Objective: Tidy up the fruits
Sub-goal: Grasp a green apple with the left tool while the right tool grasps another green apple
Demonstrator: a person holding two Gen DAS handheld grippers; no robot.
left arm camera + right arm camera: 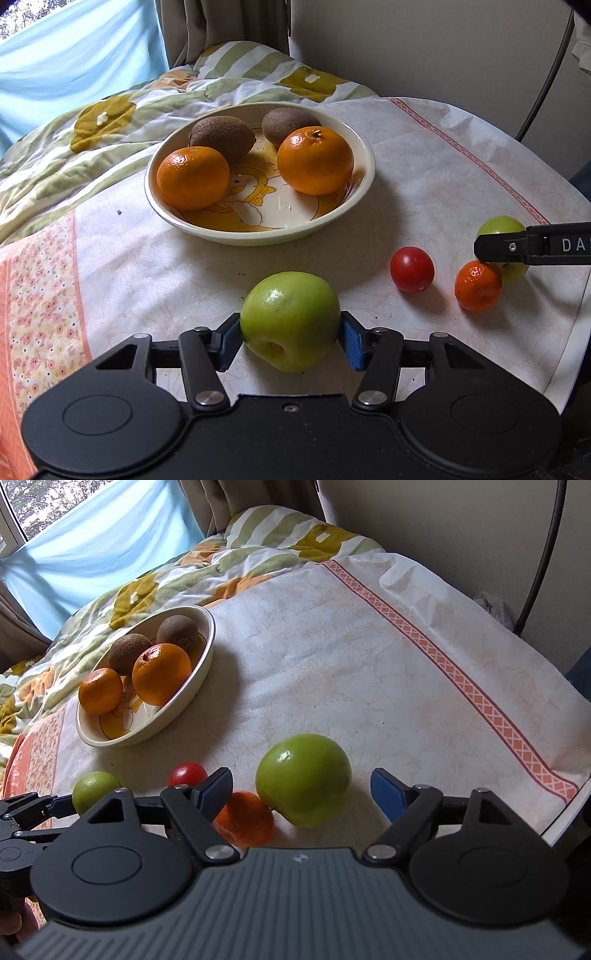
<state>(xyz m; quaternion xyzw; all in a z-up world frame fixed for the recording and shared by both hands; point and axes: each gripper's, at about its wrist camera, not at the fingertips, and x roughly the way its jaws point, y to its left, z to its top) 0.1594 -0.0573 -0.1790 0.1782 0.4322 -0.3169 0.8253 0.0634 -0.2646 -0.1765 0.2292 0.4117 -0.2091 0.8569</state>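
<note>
Left gripper (290, 334): fingers closed against both sides of green apple (290, 319), on the tabletop (424, 177). Right gripper (301, 794): fingers wide apart, empty, second apple (303, 778) between. Beyond: tomato (412, 268), small mandarin (477, 286). Farthest: bowl (177, 218). Advice: lift clear, lower gently among oranges.

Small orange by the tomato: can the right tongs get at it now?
Probably yes. The right tongs are open just above the orange, though the green apple touching it crowds one finger.
</note>
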